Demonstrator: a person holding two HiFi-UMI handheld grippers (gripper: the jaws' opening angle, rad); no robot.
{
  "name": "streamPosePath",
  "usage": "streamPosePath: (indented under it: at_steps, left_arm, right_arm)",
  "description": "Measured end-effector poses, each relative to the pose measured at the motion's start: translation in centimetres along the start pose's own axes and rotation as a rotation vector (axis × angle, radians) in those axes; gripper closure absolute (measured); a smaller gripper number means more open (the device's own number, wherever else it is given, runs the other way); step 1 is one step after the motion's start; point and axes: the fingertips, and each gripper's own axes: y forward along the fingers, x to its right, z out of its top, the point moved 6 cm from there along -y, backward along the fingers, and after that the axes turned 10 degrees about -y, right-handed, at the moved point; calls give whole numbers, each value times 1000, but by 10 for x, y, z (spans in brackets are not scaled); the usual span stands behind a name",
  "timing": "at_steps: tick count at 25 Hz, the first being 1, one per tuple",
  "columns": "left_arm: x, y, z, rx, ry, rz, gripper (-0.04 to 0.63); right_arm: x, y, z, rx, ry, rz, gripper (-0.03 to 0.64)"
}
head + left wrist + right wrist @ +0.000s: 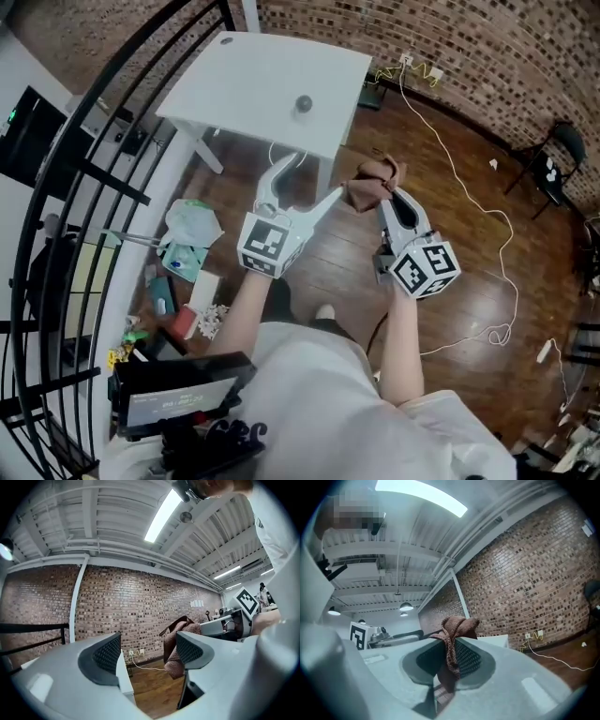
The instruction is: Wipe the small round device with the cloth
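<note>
The small round device (302,103) is a dark knob-like thing standing alone on the white table (253,84), far from both grippers. My right gripper (386,195) is shut on a bunched brown cloth (367,190), held up in the air over the wooden floor in front of the table. The right gripper view shows the cloth (457,630) pinched between the pads, with its top sticking out above them. My left gripper (307,180) is open and holds nothing, its right tip close beside the cloth (174,637). In the left gripper view the right gripper (229,625) is just past it.
A black metal railing (103,178) curves along the left. Beside it the floor holds a plastic bag (192,223), boxes and small clutter (178,309). A white cable (478,202) trails over the floor from a wall socket. A dark chair (553,159) stands at the far right by the brick wall.
</note>
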Motion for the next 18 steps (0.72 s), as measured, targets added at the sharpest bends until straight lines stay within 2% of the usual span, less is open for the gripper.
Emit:
streamPosePath:
  at_steps: [4, 8, 13, 18]
  left_arm:
    - [13, -26, 19, 16, 10, 11, 218]
    - [0, -33, 48, 62, 34, 12, 223]
    - [-31, -60, 55, 79, 24, 93, 241]
    - [-59, -73, 48, 59, -29, 110, 241]
  right_arm:
    - [-23, -19, 24, 1, -86, -19, 575]
    - [-38, -6, 52, 40, -201, -56, 575]
    - [-75, 17, 58, 55, -236, -60, 574]
    - [-103, 30, 53, 24, -227, -101, 572]
